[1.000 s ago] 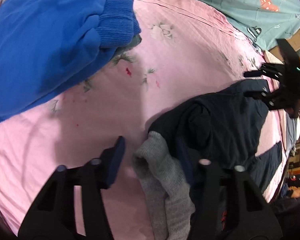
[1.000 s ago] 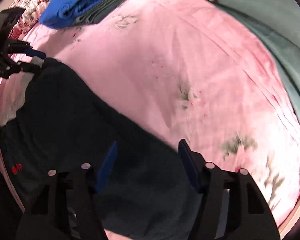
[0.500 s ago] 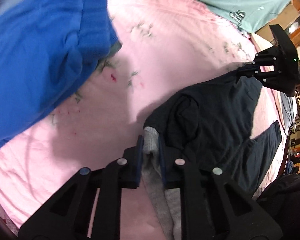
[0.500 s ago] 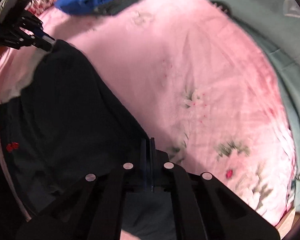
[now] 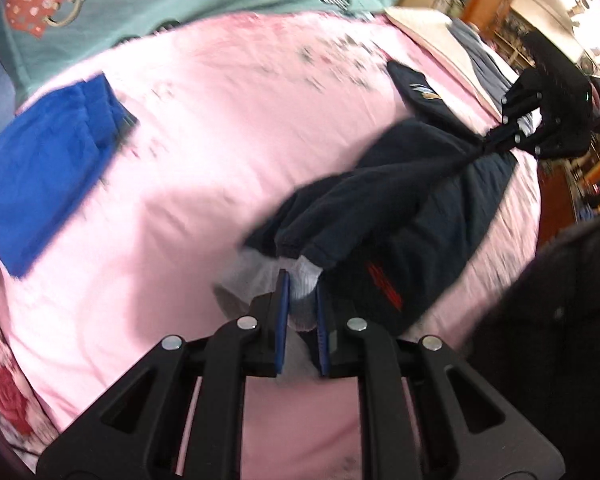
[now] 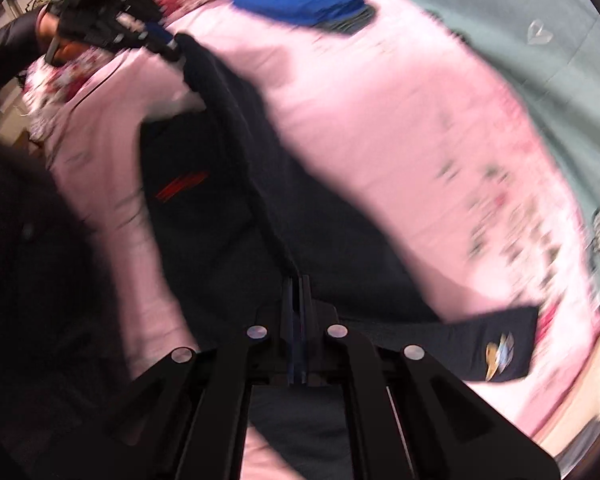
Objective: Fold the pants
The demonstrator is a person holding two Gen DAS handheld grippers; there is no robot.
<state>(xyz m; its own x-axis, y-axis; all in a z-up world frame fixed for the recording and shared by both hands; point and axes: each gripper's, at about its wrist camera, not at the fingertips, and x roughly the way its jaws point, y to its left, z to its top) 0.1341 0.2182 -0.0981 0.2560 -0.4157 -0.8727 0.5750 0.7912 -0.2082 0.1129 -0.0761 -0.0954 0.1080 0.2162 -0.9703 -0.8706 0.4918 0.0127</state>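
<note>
Fold only begun: dark pants [image 5: 412, 200] gripped by closed left gripper [image 5: 302, 304] at 6 o'clock, closed right gripper [image 6: 298, 300] too; folding left.

We can't read any text, too blurred. Only signs: red stripe mark on the navy pants [image 5: 384, 292], yellow-blue emblem on another dark garment [image 6: 500, 354], red heart w/ tiny pale symbols on the teal cover [image 5: 40, 0].

Right hand-held gripper [image 6: 298, 300] apparently clamped on dark pants [image 6: 228, 200], pink bedsheet [image 6: 380, 120] beneath.
</note>
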